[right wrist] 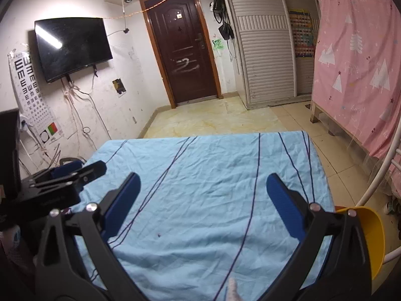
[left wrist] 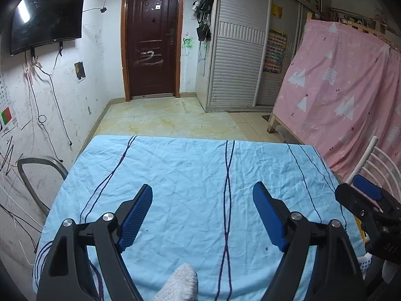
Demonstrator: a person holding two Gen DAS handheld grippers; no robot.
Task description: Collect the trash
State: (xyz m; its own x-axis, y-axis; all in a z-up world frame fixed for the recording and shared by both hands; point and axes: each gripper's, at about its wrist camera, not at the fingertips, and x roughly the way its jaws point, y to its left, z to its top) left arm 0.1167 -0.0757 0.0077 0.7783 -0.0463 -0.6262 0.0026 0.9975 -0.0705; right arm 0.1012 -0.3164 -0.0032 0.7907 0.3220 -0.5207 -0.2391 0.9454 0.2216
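My left gripper [left wrist: 202,215] is open and empty, held over a table with a light blue cloth [left wrist: 190,175]. My right gripper [right wrist: 203,200] is open and empty over the same cloth [right wrist: 205,170]. No trash shows on the cloth in either view. A yellow bin [right wrist: 373,235] stands at the table's right side, just beside my right gripper's right finger. The right gripper shows at the right edge of the left wrist view [left wrist: 368,200]. The left gripper shows at the left of the right wrist view [right wrist: 62,178].
A grey chair back [left wrist: 32,175] stands left of the table. A white metal chair frame [right wrist: 381,175] stands to the right. A pink curtain over a wooden frame [left wrist: 345,87] is at the right. A dark door [left wrist: 151,45] and tiled floor [left wrist: 163,118] lie beyond.
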